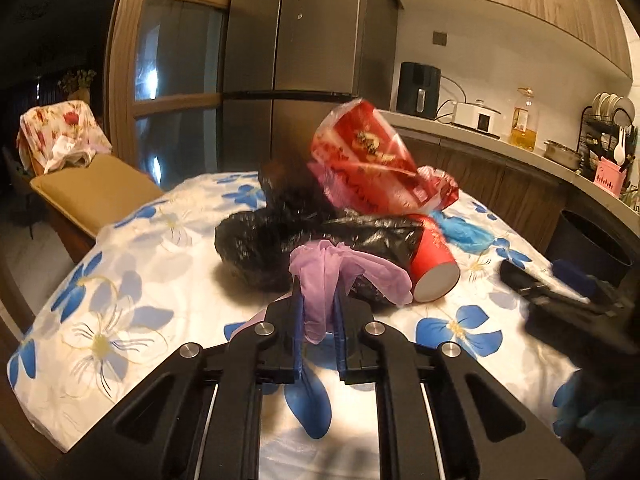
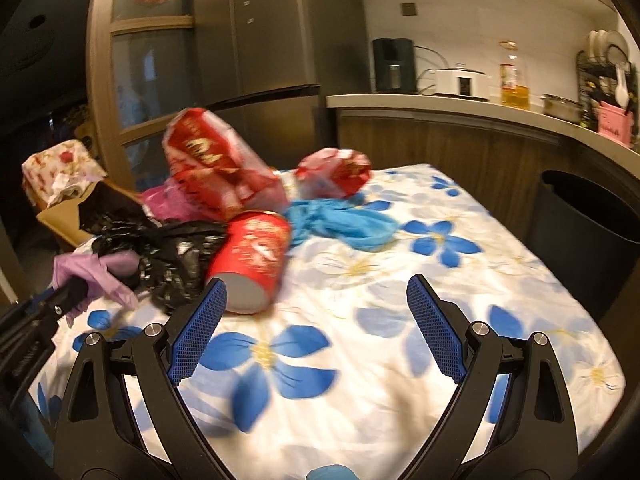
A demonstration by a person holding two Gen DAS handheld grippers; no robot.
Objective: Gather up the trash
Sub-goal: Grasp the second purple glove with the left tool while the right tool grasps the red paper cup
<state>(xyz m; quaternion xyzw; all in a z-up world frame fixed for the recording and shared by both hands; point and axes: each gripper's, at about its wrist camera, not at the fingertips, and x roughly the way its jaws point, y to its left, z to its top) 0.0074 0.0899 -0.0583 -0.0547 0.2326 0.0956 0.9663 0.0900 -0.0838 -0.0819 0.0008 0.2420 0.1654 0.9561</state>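
My left gripper [image 1: 317,300] is shut on a crumpled purple glove [image 1: 360,268], held just above the floral tablecloth [image 1: 140,280]. Past it lie a black plastic bag [image 1: 276,240], a red paper cup [image 1: 434,268] on its side and a red plastic bag [image 1: 360,160]. In the right wrist view my right gripper [image 2: 316,284] stands open over the cloth with nothing between its pads. The red cup [image 2: 252,256] lies just beyond its left fingertip. The left gripper [image 2: 68,292] with the purple glove [image 2: 100,276] shows at the left edge. A blue crumpled glove [image 2: 348,224] lies further back.
A second red bag [image 2: 336,176] sits at the table's far side. A black bin [image 2: 592,220] stands on the floor right of the table, below the counter [image 2: 440,102] with appliances. A padded chair [image 1: 92,196] stands at the far left.
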